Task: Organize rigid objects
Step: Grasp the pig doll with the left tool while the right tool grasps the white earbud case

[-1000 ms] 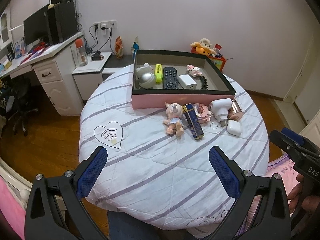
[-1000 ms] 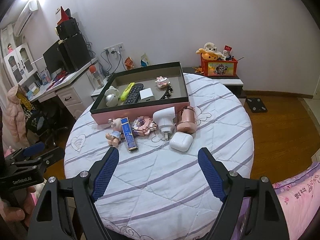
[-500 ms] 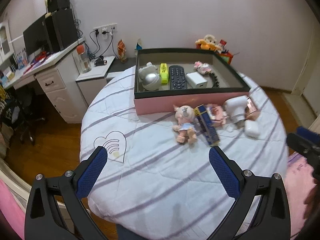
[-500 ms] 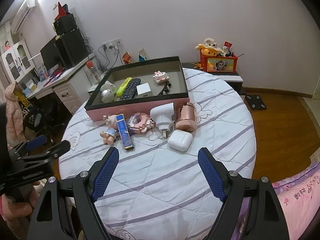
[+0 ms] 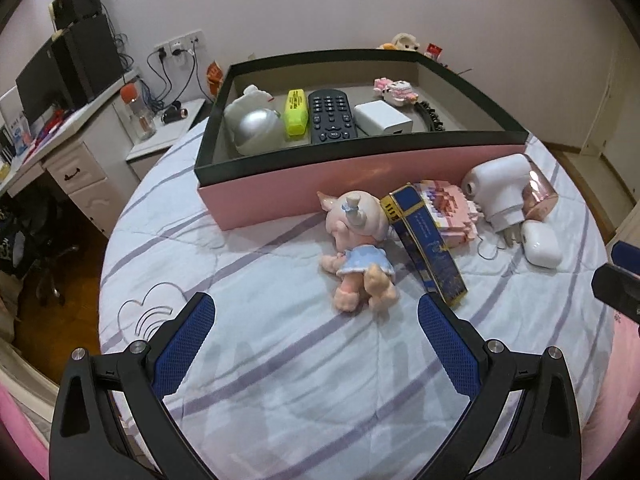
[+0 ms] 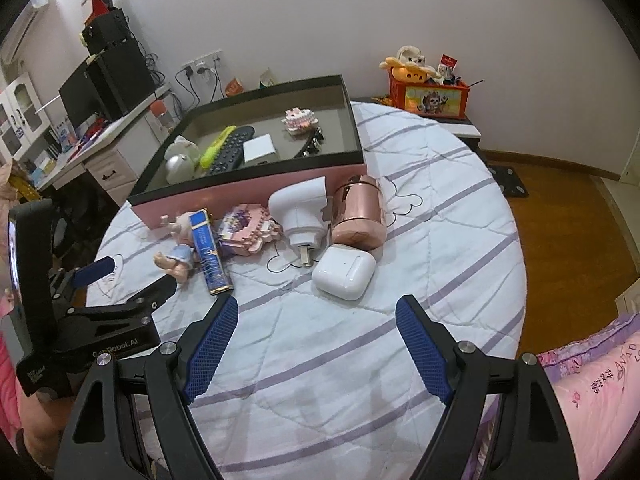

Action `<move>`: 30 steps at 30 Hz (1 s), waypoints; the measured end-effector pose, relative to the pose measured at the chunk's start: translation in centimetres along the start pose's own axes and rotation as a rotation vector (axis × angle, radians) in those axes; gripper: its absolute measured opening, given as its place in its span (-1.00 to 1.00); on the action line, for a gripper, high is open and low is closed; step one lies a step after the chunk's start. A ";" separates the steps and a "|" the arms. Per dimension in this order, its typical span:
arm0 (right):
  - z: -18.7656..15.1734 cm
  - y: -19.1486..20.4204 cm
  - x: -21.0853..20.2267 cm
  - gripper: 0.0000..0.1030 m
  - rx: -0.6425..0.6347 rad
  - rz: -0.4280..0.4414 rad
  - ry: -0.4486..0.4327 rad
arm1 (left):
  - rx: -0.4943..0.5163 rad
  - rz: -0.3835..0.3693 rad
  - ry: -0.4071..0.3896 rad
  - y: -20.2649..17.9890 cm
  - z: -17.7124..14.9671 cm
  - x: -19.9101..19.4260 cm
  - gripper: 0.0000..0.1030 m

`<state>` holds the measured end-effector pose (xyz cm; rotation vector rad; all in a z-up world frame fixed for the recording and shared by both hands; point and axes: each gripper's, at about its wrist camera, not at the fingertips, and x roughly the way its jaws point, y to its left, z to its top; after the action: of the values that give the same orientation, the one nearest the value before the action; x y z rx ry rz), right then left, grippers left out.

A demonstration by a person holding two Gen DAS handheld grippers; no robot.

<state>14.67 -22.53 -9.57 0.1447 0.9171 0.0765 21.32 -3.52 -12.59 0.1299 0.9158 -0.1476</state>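
On the round counter (image 5: 280, 380), under a striped white cloth, I have both hand-held grippers hovering above the near edge. My left hand-held gripper (image 5: 316, 312) is spread wide, holding and touching nothing; the doll (image 5: 356, 248) lies just ahead of it, between its blue pads (image 5: 184, 348). My right hand-held gripper (image 6: 316, 316) is equally wide apart and bare, with the earbud case (image 6: 344, 268) just beyond its tips.

The loose things sit in a row against the pink front wall of the box (image 5: 360, 180): the doll, then the blue carton (image 5: 428, 240) leaning against it, the pink brick model (image 5: 448, 212) touching the carton, the white plug (image 5: 496, 192), the rose-gold cylinder (image 6: 358, 212) on its side, and the earbud case nearest me.

Inside the box I see a white-and-silver toy (image 5: 254, 124), a yellow marker (image 5: 296, 112), a remote (image 5: 332, 116), a white charger (image 5: 382, 118), a small pink model (image 5: 394, 90) and a dark chain (image 5: 430, 114).
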 end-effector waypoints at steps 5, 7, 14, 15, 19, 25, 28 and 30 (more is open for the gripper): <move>0.2 -0.1 1.6 0.60 0.001 -0.006 0.026 | -0.002 0.003 0.015 0.4 0.4 1.5 0.99; 0.2 -0.1 2.3 0.60 0.002 -0.012 0.035 | -0.004 -0.007 0.021 0.6 0.5 2.0 0.99; 0.5 -0.6 4.9 0.60 0.029 -0.020 0.071 | 0.006 -0.023 0.045 0.3 0.9 3.9 0.99; 0.5 -0.7 5.1 0.60 0.033 -0.019 0.072 | 0.002 -0.030 0.048 0.3 1.0 4.0 0.99; 0.7 -0.7 6.1 0.60 0.045 -0.019 0.073 | -0.024 -0.068 0.045 0.6 1.3 4.4 0.93; 0.8 -0.6 6.9 0.39 0.046 -0.027 0.059 | -0.029 -0.094 0.032 0.7 1.6 4.5 0.66; 0.7 -0.7 7.0 0.11 0.030 -0.051 0.048 | -0.028 -0.107 0.021 0.6 1.6 4.3 0.46; 0.7 -0.9 7.0 -0.06 0.022 -0.067 0.038 | -0.026 -0.120 0.015 0.4 1.5 4.2 0.24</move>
<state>19.41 -22.60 -14.78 0.1334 0.9601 0.0065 25.10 -3.65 -14.95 0.0519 0.9404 -0.2461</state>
